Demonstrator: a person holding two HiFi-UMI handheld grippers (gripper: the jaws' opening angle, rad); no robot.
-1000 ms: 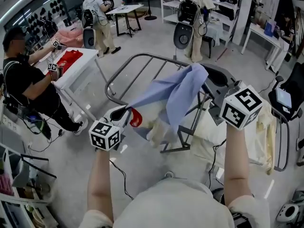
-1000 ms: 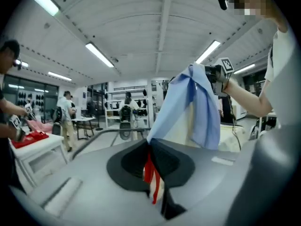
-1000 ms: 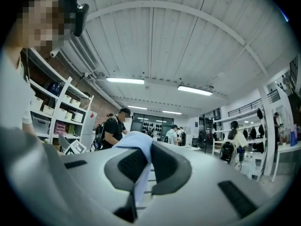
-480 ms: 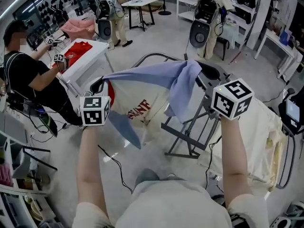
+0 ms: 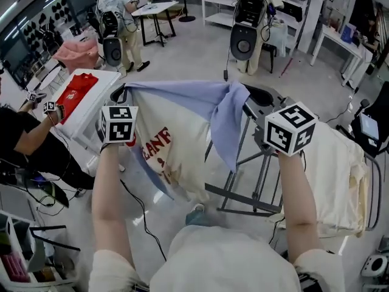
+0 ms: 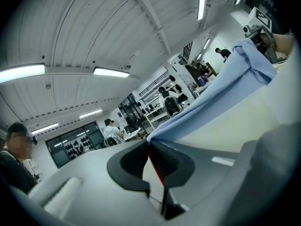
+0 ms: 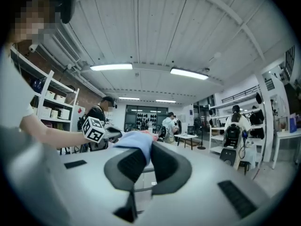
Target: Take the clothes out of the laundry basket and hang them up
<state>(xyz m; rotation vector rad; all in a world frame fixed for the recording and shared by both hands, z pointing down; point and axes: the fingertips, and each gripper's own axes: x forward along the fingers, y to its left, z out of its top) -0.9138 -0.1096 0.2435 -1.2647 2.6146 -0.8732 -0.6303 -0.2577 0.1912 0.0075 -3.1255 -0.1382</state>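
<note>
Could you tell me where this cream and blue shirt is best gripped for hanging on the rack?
Along its blue top edge, one end in each gripper, coming in level from the person's side, as the left gripper and right gripper grip it now. Held taut there, the cream body hangs flat, ready to drape over the rack.

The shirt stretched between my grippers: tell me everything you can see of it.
The shirt is soft cream cloth with red lettering and light blue fabric along its top edge, one blue flap hanging at the right. It hangs spread in the air, top edge stretched, pinched at either end by the left gripper and right gripper, in front of the grey rack.
</note>
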